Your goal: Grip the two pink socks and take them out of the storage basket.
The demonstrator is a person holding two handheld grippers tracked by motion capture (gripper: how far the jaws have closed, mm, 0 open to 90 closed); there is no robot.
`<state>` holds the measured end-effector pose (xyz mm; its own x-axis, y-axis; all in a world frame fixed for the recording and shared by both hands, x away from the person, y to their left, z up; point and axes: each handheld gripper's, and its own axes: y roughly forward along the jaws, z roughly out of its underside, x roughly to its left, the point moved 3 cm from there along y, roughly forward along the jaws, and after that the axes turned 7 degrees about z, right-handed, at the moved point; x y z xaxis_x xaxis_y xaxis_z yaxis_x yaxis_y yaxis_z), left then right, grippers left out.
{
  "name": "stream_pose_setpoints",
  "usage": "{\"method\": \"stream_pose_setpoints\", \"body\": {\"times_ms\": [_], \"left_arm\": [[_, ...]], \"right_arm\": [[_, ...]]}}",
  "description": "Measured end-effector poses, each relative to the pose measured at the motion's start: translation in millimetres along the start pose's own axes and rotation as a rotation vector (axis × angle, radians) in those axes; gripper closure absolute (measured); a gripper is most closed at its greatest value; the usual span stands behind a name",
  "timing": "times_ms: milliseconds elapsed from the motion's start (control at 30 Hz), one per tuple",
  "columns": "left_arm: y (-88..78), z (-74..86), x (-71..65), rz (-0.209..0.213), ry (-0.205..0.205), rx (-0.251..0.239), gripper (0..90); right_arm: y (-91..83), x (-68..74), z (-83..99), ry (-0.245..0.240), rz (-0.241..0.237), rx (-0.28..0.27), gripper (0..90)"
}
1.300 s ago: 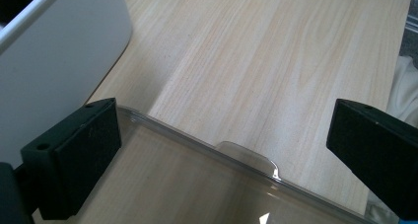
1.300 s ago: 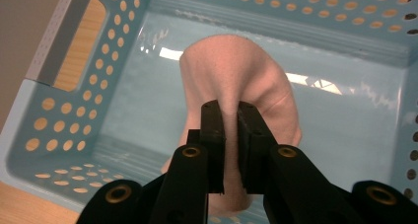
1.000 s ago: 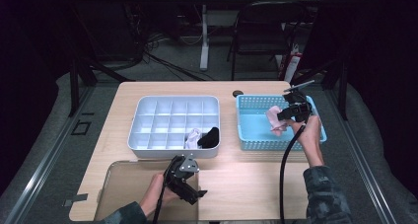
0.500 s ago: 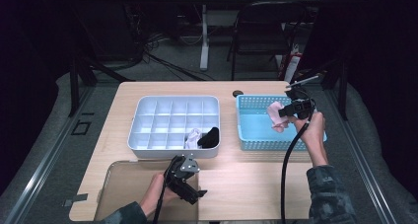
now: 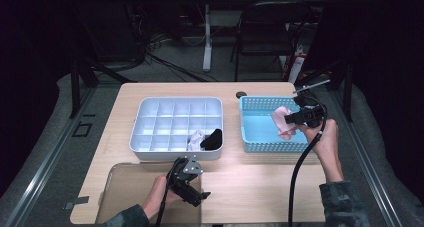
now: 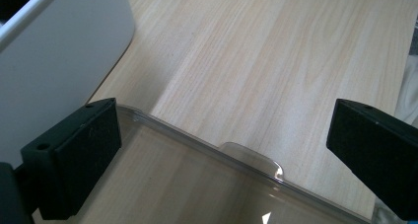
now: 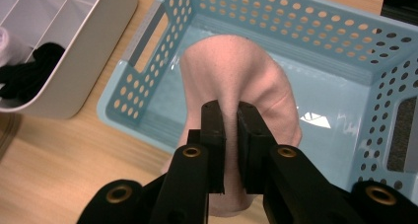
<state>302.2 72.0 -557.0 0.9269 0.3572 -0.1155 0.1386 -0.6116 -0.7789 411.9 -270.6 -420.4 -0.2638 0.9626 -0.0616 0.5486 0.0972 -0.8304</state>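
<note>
Dangling over the blue basket (image 7: pixel 315 31) — pink sock (image 7: pixel 236 76) clamped in right tool (image 7: pixel 231 113); left tool (image 6: pixel 222 150) apart.

A pale pink sock (image 7: pixel 231 81), a light blue perforated basket (image 7: pixel 315 31), a seemingly white tray (image 5: pixel 175 119).

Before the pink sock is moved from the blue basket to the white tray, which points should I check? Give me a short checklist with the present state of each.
1. Right gripper shut on the pink sock: ok.
2. Sock lifted free of the blue basket: cannot tell; its lower end hangs near the rim.
3. Free compartments in the white tray: ok; most are empty.
4. Front-row compartments already filled: a white sock and a black sock lie there; choose another.
5. Left gripper out of the path: ok; open, over the clear lid.
</note>
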Motion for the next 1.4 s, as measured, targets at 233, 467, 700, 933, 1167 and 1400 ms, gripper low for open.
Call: {"method": "stream_pose_setpoints", "body": {"times_ms": [233, 467, 700, 933, 1167, 1400], "left_arm": [[-0.5, 0.1, 1.2, -0.013, -0.006, -0.007, 0.3], [1.8, -0.7, 1.7, -0.011, -0.012, -0.009, 0.3], [2.9, -2.3, 1.0, -0.018, -0.008, -0.006, 0.3], [3.1, -1.3, 1.2, -0.010, -0.025, -0.008, 0.3], [4.6, -3.0, 0.9, -0.022, -0.036, -0.016, 0.3], [3.6, -4.7, -1.6, -0.031, -0.056, -0.033, 0.3]], "right_arm": [[-11.4, 14.6, 14.1, -0.046, -0.034, -0.004, 83.7], [-14.1, 32.0, 34.9, -0.086, -0.072, -0.005, 83.7], [-12.4, 51.1, 51.7, -0.113, -0.113, -0.030, 83.6], [-6.4, 63.0, 63.4, -0.126, -0.150, -0.025, 83.5], [2.1, 70.7, 72.9, -0.140, -0.168, 0.009, 83.4], [5.1, 80.1, 81.4, -0.155, -0.182, 0.022, 83.2]]}}
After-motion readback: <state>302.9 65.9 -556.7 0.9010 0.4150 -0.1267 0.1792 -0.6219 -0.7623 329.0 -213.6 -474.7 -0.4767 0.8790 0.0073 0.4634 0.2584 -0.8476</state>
